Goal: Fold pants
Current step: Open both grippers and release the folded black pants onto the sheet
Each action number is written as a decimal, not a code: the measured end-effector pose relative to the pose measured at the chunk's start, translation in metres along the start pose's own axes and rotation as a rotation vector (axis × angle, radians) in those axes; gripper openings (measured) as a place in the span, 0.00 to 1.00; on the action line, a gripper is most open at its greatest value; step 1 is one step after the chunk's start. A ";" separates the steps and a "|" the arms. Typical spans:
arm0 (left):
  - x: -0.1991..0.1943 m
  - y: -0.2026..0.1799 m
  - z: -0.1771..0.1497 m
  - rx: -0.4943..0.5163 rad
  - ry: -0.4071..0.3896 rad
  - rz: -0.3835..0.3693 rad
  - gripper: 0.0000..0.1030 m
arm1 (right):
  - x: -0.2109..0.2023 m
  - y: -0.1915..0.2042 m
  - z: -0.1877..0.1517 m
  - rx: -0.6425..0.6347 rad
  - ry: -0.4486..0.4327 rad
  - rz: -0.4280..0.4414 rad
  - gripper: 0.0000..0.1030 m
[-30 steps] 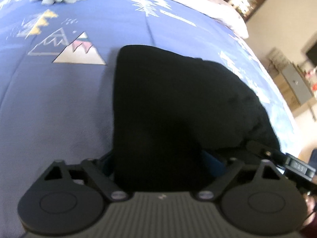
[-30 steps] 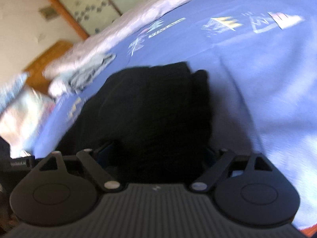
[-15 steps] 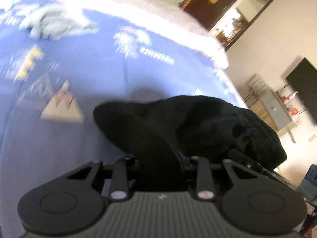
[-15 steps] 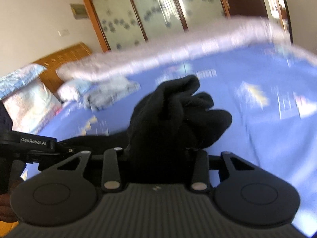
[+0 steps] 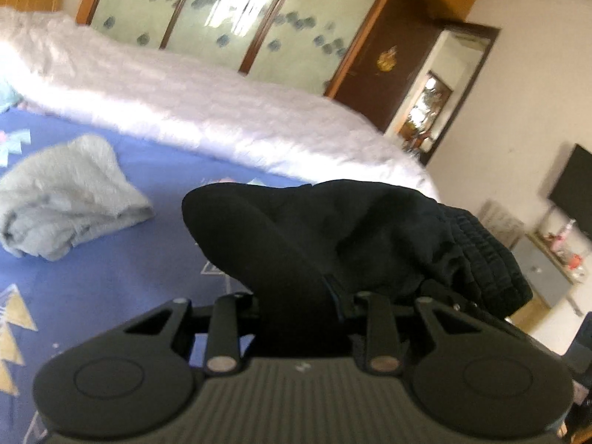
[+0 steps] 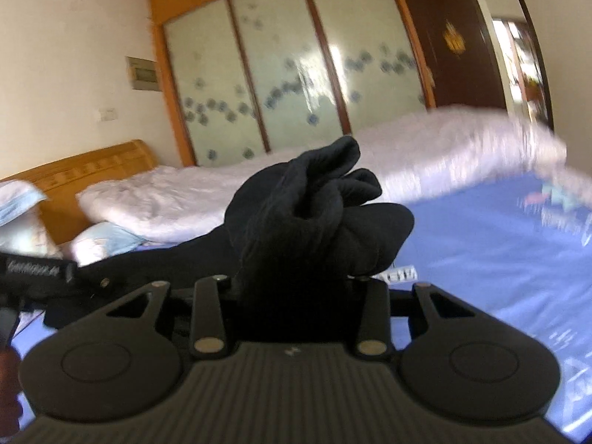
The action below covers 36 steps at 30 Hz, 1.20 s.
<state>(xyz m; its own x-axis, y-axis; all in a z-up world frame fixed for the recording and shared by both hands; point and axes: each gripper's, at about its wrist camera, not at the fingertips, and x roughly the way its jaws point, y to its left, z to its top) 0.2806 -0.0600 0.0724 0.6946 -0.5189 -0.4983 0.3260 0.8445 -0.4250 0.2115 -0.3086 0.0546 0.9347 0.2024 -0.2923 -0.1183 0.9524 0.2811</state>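
Lifted off the bed (image 5: 111, 277), black pants (image 5: 333, 229) are bunching at twelve o'clock (both tools (image 5: 301, 310) (image 6: 292, 288) are clamping them).

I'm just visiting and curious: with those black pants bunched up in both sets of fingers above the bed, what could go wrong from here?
1. The black pants are gripped as thick wads, so a layer could slip out of the left gripper or right gripper.
2. They look crumpled, so the fold may land uneven on the blue bedspread.
3. The grey garment lies nearby; the pants might be laid over it.
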 end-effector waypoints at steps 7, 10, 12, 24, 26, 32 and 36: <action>0.110 0.067 -0.066 -0.108 0.189 0.189 0.47 | 0.106 -0.050 -0.083 0.119 0.371 -0.188 0.72; 0.093 0.068 -0.072 -0.131 0.166 0.184 0.53 | 0.084 -0.058 -0.083 0.205 0.320 -0.149 0.76; 0.074 0.063 -0.071 -0.139 0.164 0.206 0.54 | 0.063 -0.057 -0.076 0.226 0.309 -0.172 0.76; -0.106 0.001 -0.125 0.041 0.128 0.308 0.80 | -0.131 0.022 -0.092 0.177 0.256 -0.149 0.84; -0.135 -0.012 -0.136 0.062 0.112 0.319 0.85 | -0.156 0.036 -0.100 0.144 0.253 -0.150 0.85; -0.201 -0.051 -0.158 0.135 0.024 0.345 1.00 | -0.185 0.051 -0.115 0.167 0.284 -0.135 0.87; -0.230 -0.074 -0.164 0.181 -0.025 0.351 1.00 | -0.203 0.065 -0.115 0.174 0.283 -0.124 0.91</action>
<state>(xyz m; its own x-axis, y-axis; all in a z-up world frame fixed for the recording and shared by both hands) -0.0086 -0.0251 0.0950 0.7984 -0.1932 -0.5704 0.1724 0.9808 -0.0909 -0.0244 -0.2619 0.0270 0.8054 0.1660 -0.5691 0.0723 0.9253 0.3722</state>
